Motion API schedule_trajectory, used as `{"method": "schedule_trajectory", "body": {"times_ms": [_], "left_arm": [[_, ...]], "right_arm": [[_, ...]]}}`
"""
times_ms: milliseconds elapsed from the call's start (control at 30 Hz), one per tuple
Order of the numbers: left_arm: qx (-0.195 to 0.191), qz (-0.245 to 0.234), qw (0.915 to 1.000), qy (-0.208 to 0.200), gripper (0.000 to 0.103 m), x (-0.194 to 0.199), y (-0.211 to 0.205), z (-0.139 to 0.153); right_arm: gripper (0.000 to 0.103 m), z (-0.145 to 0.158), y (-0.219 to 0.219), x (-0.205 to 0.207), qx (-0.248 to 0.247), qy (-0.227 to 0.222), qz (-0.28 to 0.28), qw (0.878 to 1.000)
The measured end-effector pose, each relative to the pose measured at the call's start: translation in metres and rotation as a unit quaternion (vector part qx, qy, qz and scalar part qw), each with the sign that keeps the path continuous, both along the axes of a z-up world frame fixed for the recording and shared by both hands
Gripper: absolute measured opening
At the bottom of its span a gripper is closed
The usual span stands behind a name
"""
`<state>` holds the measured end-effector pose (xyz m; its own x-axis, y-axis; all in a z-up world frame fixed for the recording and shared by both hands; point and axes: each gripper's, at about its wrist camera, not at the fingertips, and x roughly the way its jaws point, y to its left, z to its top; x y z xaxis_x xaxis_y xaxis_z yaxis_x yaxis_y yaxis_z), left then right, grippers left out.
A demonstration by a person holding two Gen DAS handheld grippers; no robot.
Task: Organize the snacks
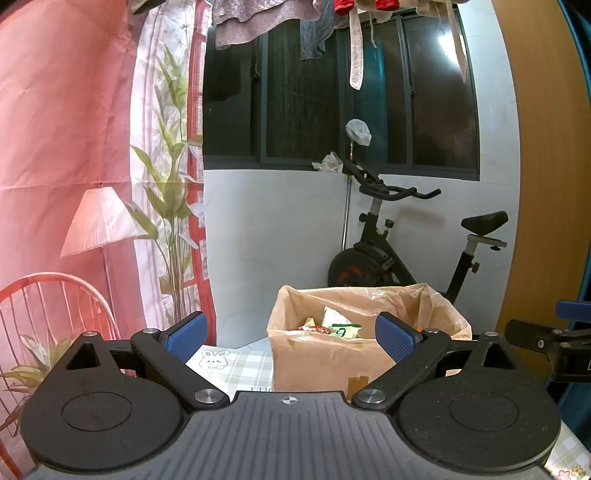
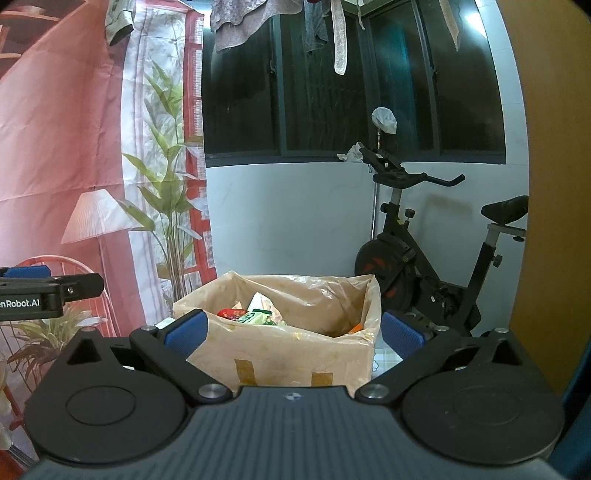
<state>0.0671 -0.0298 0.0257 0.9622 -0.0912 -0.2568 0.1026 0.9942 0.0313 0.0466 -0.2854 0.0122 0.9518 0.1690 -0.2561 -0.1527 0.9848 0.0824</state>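
Left gripper [image 1: 291, 334]: blue-padded fingers [image 1: 186, 336] spread wide, nothing between them. It sits level, near the table edge, facing the cardboard box [image 1: 332, 363].

Right gripper [image 2: 293, 334]: fingers [image 2: 184, 334] likewise released and wide apart, holding nothing. The box [image 2: 295, 354] sits straight ahead between them but farther off, not touched.

Each gripper shows in the other's camera. The right one [image 1: 546, 338] comes in at the right edge of the left wrist view; the left one [image 2: 40, 290] comes in at the left edge of the right wrist view. They are side by side, apart.

Box: open-topped, lined with a translucent plastic bag [image 1: 436, 310] folded over the rim, tape strips [image 2: 245, 371] on the near wall. It stands on a table with a checked cloth [image 1: 243, 363] carrying a rabbit print [image 1: 212, 360].

Snack packets [image 1: 338, 326] lie inside the box, piled toward its left half. One is green and white and one red [image 2: 231, 314]; the printing is too small to read. Something orange [image 2: 356, 328] shows low at the box's right inner wall, and I cannot tell what it is.

Beyond the table: an exercise bike [image 1: 402, 254] on the far right against a white wall under dark windows. A printed backdrop [image 1: 74, 147] with lamp, chair and plant hangs on the left. Laundry [image 1: 258, 18] hangs overhead.
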Motion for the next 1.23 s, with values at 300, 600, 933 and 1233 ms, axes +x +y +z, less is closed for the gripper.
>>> {"method": "schedule_trajectory", "body": {"times_ms": [300,600,933,1233], "left_arm": [[-0.01,0.001,0.9999,-0.003,0.099,-0.0016,0.0027,-0.0004],[-0.012,0.002,0.9999,-0.002,0.099,-0.0018,0.0027,-0.0009],[-0.014,0.003,0.9999,-0.001,0.099,-0.0014,0.0039,-0.0017],[-0.017,0.007,0.9998,0.0,0.099,-0.0002,0.0037,-0.0033]], "right_arm": [[0.102,0.0016,0.0002,-0.0004,-0.001,-0.001,0.001,1.0],[0.102,0.0012,-0.0005,-0.0004,-0.001,0.0,0.001,1.0],[0.102,0.001,-0.0011,-0.0003,-0.001,-0.001,0.002,1.0],[0.102,0.0007,-0.0009,-0.0003,0.0,0.0,0.001,1.0]]}}
